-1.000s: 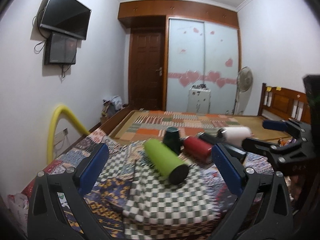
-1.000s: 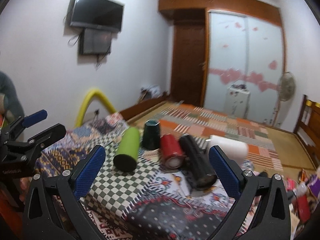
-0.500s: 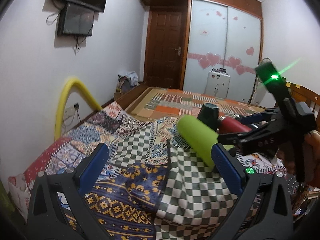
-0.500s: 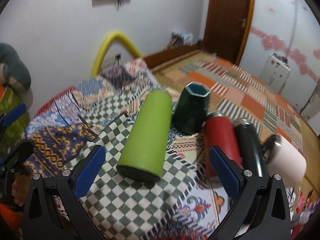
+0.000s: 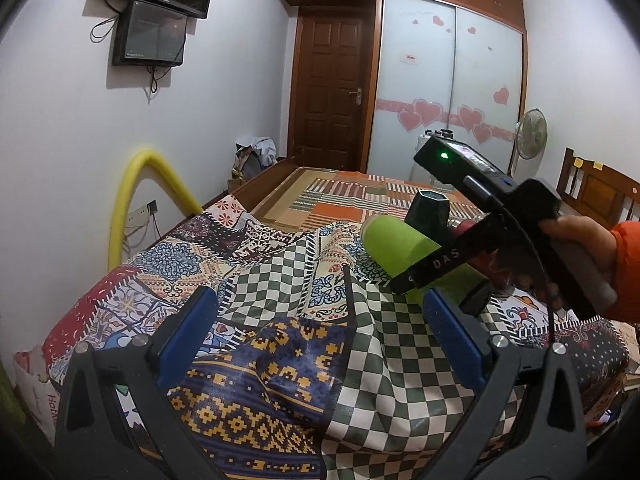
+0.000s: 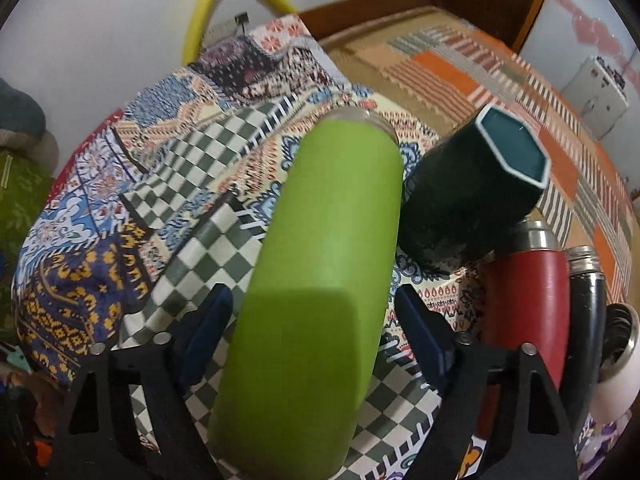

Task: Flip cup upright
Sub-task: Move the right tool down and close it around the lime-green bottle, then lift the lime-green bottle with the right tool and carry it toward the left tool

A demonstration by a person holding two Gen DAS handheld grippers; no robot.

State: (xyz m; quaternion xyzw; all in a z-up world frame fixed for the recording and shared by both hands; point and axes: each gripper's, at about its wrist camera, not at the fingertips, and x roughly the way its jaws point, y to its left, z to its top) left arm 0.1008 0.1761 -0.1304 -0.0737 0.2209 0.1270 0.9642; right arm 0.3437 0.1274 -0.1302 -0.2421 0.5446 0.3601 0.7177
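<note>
A lime green cup [image 6: 320,264] lies on its side on the patchwork cloth [image 6: 200,216], its rim pointing away from me. My right gripper [image 6: 316,332] is open, its blue pads on either side of the cup's body, not closed on it. In the left wrist view the right gripper [image 5: 440,258] reaches over the green cup [image 5: 394,244] from the right. My left gripper [image 5: 326,340] is open and empty, low over the cloth, to the left of the cup.
A dark green hexagonal cup [image 6: 480,196] stands mouth-down just right of the green one. A red cup [image 6: 524,292], a black cup [image 6: 586,312] and a white cup [image 6: 616,368] lie on their sides further right. A yellow tube [image 5: 136,200] arcs by the left wall.
My right gripper has moved forward and down until its fingers straddle the green cup. My left gripper has stayed back on the left, tilting slightly.
</note>
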